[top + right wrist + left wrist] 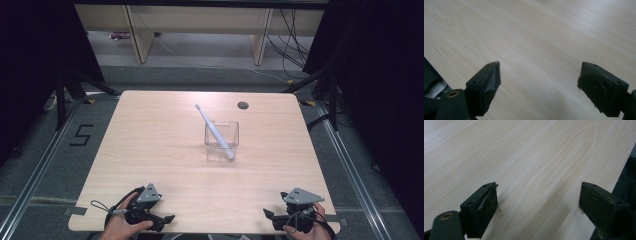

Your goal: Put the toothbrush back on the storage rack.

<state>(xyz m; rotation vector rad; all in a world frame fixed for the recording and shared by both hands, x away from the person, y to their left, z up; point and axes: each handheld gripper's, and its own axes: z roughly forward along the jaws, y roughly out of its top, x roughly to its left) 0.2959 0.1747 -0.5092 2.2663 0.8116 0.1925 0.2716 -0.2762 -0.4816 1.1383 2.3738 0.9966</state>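
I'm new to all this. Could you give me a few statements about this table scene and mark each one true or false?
1. The toothbrush leans in the clear cup, its head up and away from the person. True.
2. The left gripper clamps the toothbrush. False: its jaws stand wide apart over bare table.
3. The right gripper is open too. True.
4. The cup lies tipped over. False: it stands upright near the table's middle.
5. Both grippers sit at the near edge, far from the cup. True.
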